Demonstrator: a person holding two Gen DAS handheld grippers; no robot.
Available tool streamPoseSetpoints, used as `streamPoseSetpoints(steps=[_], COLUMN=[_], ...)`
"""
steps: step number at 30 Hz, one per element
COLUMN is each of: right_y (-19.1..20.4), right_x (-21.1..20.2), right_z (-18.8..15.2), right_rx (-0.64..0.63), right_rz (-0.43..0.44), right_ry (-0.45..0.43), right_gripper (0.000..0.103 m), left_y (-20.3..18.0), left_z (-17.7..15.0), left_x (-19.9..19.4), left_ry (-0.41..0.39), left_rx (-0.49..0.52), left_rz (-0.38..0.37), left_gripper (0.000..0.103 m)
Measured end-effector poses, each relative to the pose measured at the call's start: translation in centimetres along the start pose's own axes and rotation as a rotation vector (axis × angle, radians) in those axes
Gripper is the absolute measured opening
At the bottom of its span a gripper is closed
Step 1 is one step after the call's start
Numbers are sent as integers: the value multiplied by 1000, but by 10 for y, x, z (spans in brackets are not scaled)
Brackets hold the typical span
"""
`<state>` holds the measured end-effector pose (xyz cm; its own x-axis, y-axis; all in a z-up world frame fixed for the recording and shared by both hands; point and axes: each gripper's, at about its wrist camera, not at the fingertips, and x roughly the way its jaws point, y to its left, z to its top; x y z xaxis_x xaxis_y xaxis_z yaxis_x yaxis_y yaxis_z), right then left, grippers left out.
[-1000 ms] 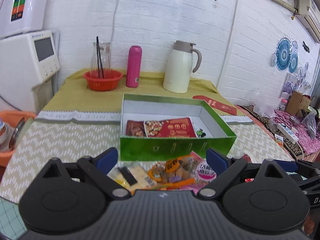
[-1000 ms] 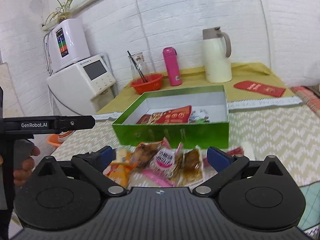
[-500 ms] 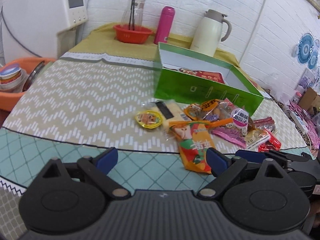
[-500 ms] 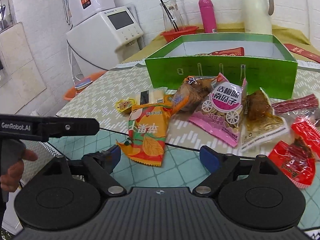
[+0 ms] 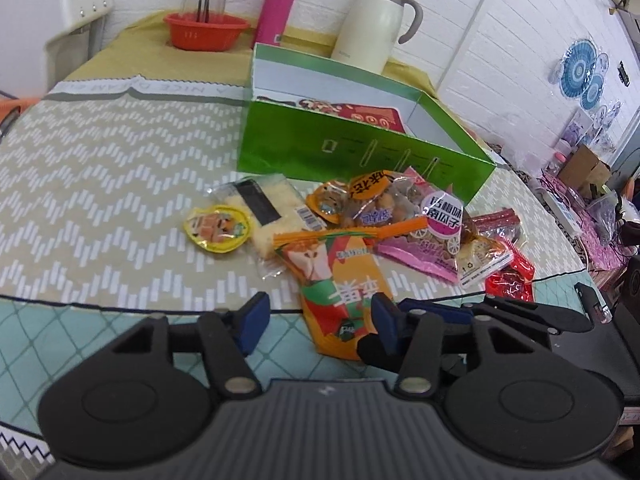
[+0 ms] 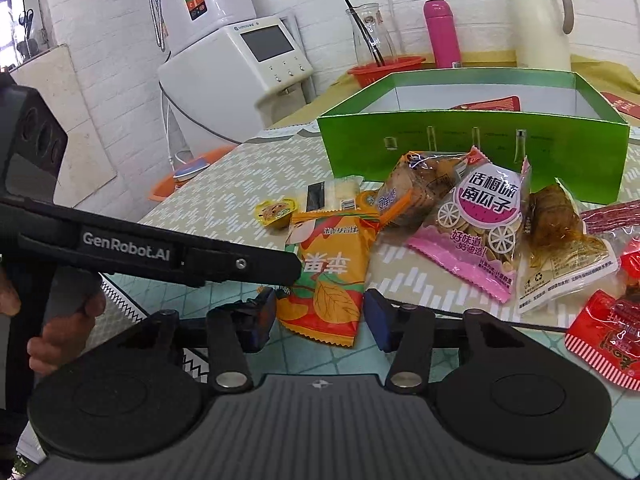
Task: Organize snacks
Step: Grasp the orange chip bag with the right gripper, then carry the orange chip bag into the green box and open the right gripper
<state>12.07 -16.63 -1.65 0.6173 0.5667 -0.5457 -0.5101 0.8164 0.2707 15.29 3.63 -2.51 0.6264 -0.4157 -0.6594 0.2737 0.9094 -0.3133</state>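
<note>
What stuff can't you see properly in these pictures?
- Green box contents: right wrist view, its front wall hides all but a red packet's top.
- Red snack packet: right wrist view, cut off by the right edge.
- Orange snack bag: left wrist view, the grippers cover its lower end.

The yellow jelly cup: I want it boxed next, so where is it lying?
In the left wrist view the yellow jelly cup lies at the left end of the snack pile, touching the rice cracker pack, apart from the green box.

Cream jug point(image 5: 378, 26), pink flask point(image 5: 277, 8), red basket point(image 5: 205, 31), white dispenser point(image 6: 236, 60)
</note>
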Motion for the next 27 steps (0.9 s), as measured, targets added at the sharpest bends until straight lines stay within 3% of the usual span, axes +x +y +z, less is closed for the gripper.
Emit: streamPoseSetpoints(steps=[8,11,13,14,16,17,18,27], right_y=[0,-2,-2,-1,3,5,7,8], right_x=[9,10,9,8,1,-4,-8,-34], right_z=[4,5,4,4,5,5,7,51], right_rx=[-7,-6,-2,-6,-10,-14,-21,-77], right_rz=[-6,5,15,16,17,20,6,1], right_ry=[-3,-10,-9,-7,-4,-8,-14,-156], right_gripper=[84,76,63,59,48,30,20,20], left_y=[0,-3,-7,-10,-14,-16,-17,-36], left_z=[8,9,8,7,6,6,7,53], left_x=[17,18,16,13,5,0,-5,-35], left_ry=[25,33,25,18,3,-14,-25,-187], left_rx=[10,12,32,41,55,64,65,117], left_rz=[0,-11,-2,3,8,17,7,-12], left_gripper=[41,31,26,18,17,16,16,16])
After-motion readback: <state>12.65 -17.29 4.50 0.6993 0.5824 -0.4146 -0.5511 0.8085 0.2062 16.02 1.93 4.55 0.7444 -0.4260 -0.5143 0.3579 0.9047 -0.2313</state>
